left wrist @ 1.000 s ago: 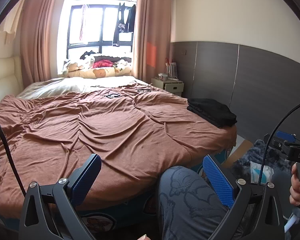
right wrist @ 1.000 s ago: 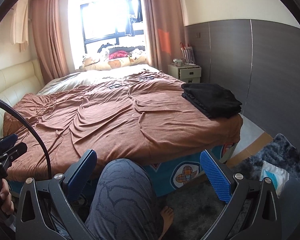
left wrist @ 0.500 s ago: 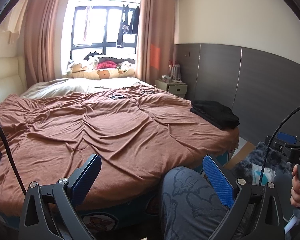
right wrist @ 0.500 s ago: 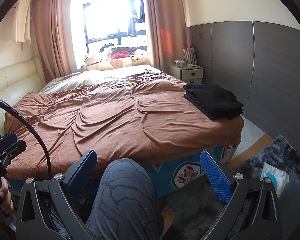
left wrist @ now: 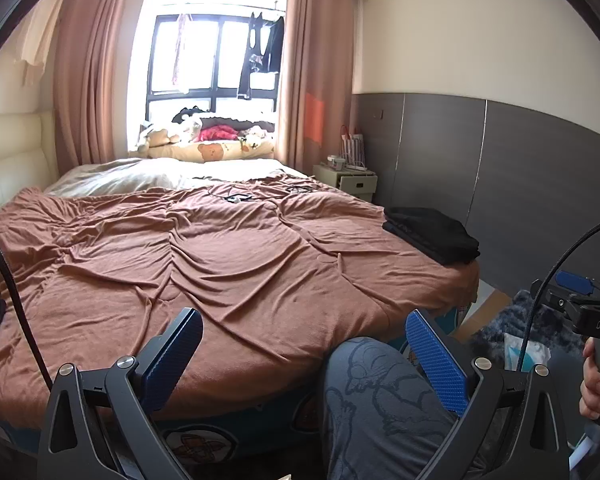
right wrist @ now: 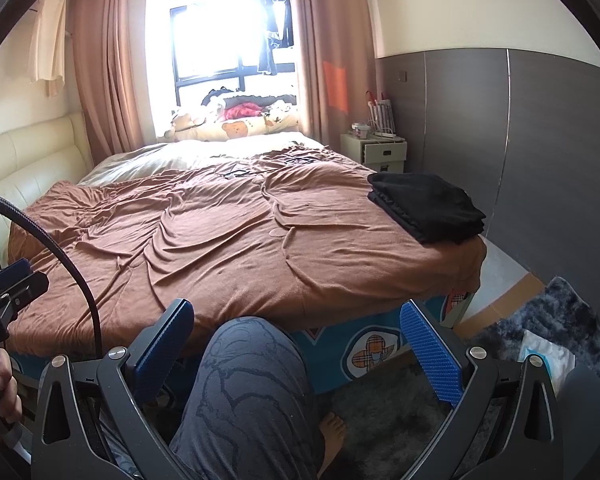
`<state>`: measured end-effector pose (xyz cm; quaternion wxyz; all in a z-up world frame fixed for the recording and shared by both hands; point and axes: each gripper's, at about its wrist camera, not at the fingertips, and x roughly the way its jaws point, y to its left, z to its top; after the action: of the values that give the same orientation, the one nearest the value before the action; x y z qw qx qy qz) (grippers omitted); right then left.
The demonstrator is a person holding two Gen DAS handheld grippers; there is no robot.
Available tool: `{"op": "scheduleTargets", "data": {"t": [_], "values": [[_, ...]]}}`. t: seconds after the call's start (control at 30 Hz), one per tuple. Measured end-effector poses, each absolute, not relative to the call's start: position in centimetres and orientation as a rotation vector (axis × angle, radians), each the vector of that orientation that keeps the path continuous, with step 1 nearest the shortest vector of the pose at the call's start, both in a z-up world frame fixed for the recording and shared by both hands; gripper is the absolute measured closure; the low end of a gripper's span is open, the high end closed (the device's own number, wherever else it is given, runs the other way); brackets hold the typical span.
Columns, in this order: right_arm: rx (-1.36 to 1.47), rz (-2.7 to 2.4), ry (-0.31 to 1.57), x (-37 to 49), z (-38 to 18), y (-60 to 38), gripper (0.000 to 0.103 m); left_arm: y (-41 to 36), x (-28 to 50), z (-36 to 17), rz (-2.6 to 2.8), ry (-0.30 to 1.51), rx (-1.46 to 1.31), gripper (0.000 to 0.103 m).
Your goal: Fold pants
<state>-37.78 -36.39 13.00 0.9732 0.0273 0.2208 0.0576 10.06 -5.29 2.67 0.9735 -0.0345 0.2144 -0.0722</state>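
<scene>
Both grippers held near the foot of the bed [left wrist: 260, 264]: left gripper [left wrist: 304, 344] and right gripper [right wrist: 296, 336] spread wide, nothing grasped. Black pants [right wrist: 428, 208] lie stacked, apparently already folded, at the bed's far right corner. Judged between steps; next a reach to a garment is called for.

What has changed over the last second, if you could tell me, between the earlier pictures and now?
Little. Both cameras tipped slightly upward, so the bed and the folded black pants sit a touch lower in each view. Nothing was gripped or released: the left gripper and right gripper stay open and empty, and the pants lie unmoved at the bed's right edge.
</scene>
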Motion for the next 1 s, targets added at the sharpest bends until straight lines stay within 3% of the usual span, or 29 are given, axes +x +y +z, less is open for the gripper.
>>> {"op": "scheduleTargets", "data": {"t": [1.0], "values": [[0.047,0.116,0.426,-38.12,12.98,-36.42,0.000,-5.45,9.41,3.60,-0.138,0.416,-0.080,0.000]]}}
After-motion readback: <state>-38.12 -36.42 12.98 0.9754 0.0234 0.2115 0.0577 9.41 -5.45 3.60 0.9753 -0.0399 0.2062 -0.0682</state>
